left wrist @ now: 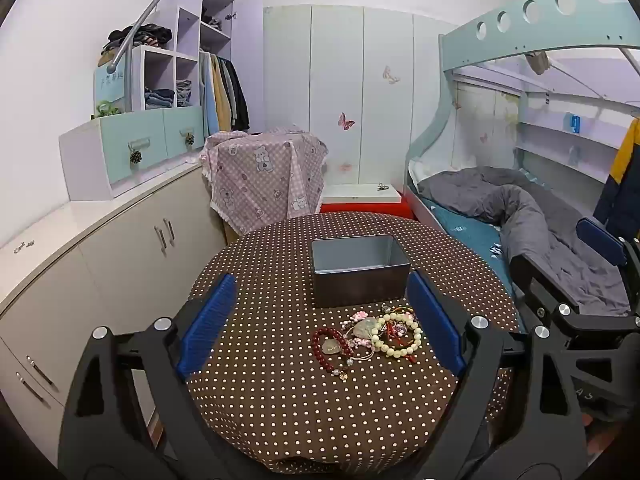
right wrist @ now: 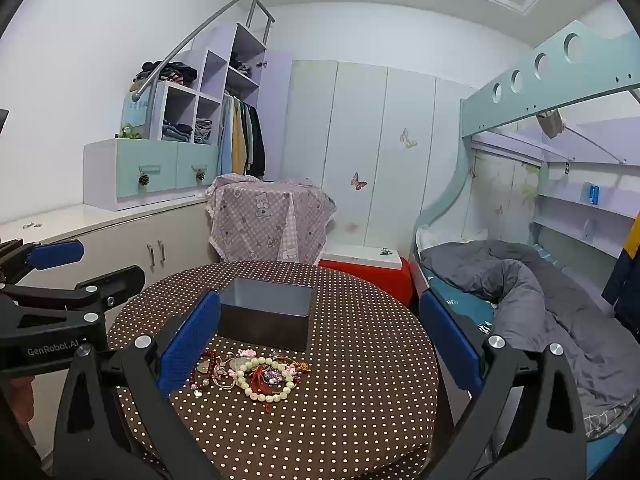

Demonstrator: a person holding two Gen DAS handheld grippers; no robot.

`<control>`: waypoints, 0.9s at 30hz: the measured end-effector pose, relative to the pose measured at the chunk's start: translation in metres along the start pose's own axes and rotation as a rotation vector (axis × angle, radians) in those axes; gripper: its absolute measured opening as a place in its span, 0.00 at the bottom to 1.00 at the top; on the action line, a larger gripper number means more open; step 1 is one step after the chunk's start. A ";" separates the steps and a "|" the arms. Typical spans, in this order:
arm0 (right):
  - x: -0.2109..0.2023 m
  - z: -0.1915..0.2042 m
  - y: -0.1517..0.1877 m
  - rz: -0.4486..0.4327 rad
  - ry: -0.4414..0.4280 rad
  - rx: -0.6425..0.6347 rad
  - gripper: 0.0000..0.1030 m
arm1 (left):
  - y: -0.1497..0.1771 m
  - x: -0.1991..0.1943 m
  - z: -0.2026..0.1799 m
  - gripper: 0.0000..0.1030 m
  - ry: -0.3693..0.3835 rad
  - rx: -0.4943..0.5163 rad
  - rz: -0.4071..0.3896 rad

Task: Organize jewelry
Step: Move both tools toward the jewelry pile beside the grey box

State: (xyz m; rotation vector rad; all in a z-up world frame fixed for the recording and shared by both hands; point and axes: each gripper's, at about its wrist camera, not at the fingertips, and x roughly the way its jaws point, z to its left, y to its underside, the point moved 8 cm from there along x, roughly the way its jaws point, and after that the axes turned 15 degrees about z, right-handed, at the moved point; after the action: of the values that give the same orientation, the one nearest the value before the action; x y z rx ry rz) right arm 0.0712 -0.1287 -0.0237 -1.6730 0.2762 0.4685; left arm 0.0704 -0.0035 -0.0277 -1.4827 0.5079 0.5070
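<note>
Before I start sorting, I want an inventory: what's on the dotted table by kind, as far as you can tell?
Metal box: 1, open and empty
Pale bead bracelet: 1
Dark red bead bracelet: 1
Tangled smaller pieces, pink flowers, red cord, pendants: cannot be counted apart
Total: 3 clear items plus the tangle

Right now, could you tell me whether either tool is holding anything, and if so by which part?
Nothing is held. The left tool and the right tool are both open, above the table; the jewelry lies untouched beside the tin.
</note>
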 end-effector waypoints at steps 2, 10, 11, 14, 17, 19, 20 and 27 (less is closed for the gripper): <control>0.000 0.000 0.001 0.006 -0.003 0.008 0.92 | 0.000 0.000 0.000 0.83 0.001 0.000 -0.001; 0.000 0.000 0.001 0.004 -0.005 0.009 0.92 | -0.002 -0.001 0.001 0.83 0.004 -0.005 -0.005; 0.000 0.000 0.001 0.003 -0.005 0.009 0.92 | -0.002 -0.001 0.001 0.83 0.004 -0.004 -0.005; 0.001 0.000 0.001 0.006 -0.006 0.008 0.92 | -0.002 -0.001 0.002 0.83 0.008 -0.008 -0.004; 0.001 0.000 0.001 0.006 -0.006 0.008 0.92 | -0.001 -0.001 0.002 0.83 0.008 -0.007 -0.005; 0.001 0.000 0.001 0.006 -0.006 0.008 0.92 | -0.001 -0.001 0.002 0.83 0.008 -0.006 -0.005; 0.001 0.000 0.001 0.005 -0.005 0.008 0.92 | -0.001 -0.001 0.001 0.83 0.008 -0.006 -0.005; 0.002 0.001 0.002 0.009 -0.004 0.009 0.92 | 0.000 -0.001 0.000 0.83 0.008 -0.008 -0.004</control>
State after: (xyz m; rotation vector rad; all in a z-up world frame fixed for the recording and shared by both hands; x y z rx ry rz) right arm 0.0716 -0.1281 -0.0263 -1.6629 0.2826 0.4763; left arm 0.0697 -0.0033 -0.0272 -1.4934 0.5102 0.5006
